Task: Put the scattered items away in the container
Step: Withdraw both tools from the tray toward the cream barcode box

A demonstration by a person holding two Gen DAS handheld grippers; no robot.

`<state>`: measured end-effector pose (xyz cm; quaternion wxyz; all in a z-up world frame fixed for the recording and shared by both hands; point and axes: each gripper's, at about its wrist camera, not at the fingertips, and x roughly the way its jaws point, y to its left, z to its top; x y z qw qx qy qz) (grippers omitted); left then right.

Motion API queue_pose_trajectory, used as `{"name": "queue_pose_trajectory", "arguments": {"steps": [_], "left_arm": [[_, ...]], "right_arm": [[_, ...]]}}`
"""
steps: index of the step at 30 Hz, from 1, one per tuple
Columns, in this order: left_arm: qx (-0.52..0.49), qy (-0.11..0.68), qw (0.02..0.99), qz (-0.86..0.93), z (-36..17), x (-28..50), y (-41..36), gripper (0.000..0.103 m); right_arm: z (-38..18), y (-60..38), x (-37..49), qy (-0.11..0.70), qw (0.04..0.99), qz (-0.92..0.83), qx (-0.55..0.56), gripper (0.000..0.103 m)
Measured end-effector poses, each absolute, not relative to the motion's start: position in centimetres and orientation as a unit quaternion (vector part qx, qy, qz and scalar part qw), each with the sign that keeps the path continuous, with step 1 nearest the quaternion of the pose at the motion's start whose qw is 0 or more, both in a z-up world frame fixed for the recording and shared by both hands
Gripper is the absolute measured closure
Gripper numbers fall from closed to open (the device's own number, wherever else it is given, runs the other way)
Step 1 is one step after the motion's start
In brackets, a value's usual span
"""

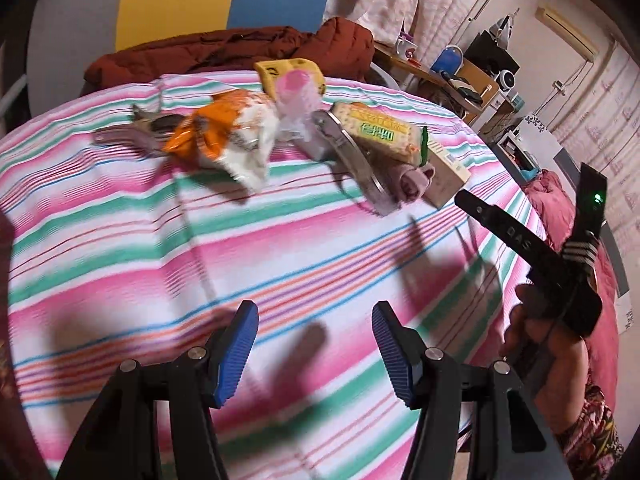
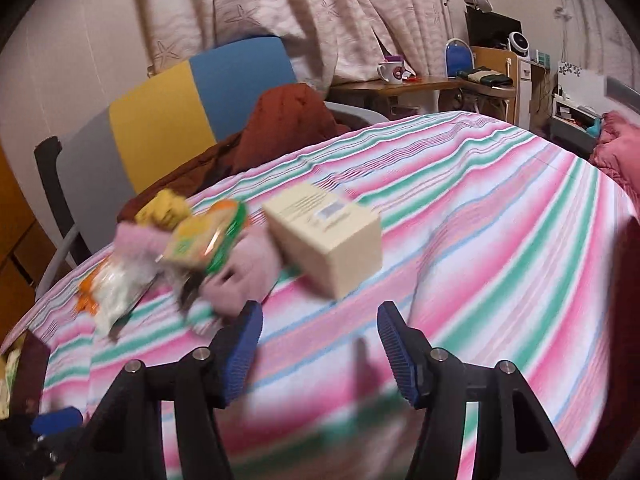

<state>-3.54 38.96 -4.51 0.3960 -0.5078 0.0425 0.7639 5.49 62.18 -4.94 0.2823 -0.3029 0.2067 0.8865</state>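
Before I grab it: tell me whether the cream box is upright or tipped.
Tipped: the cream box rests slanted on the striped cloth, one end leaning against the pink sock.

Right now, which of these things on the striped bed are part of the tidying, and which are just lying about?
For the job: orange snack bag, cracker packet, cream box, pink sock.

Just there: rust-red jacket, mug, curtain.

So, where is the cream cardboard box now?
The cream box lies on the striped bedsheet, ahead of the right gripper in its view, at the right end of the pile, beside the pink cloth.
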Motion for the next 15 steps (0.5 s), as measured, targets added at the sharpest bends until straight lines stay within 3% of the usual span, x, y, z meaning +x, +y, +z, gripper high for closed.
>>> {"name": "queue_pose_trajectory", "arguments": {"steps": [3,8,11,13,15], "left_arm": [[-0.512,0.036,0.397,0.761,-4.5,-4.5,40.9,0.043],[-0.510,0.032,0.402,0.760,-4.7,-6.2,44.5,0.043],[-0.509,0.031,0.399,0.762,-4.8,-7.1,46.4,0.043],[-0.507,0.036,0.399,0.763,-5.1,-7.6,47.5,0.043],[-0.507,0.045,0.392,0.766,-5.5,-8.1,48.4,0.043]], "right_arm": [[-5.2,64.7,4.2,0.205,0.283,0.886,-0.306,0.032],[-6.1,67.7,3.2,0.237,0.254,0.884,-0.312,0.032],[-6.8,68.1,2.0,0.239,0.230,0.883,-0.331,0.047],[-7.3,67.6,1.4,0.227,0.219,0.884,-0.345,0.070],[-7.4,66.9,1.0,0.209,0.217,0.886,-0.352,0.080]]}}
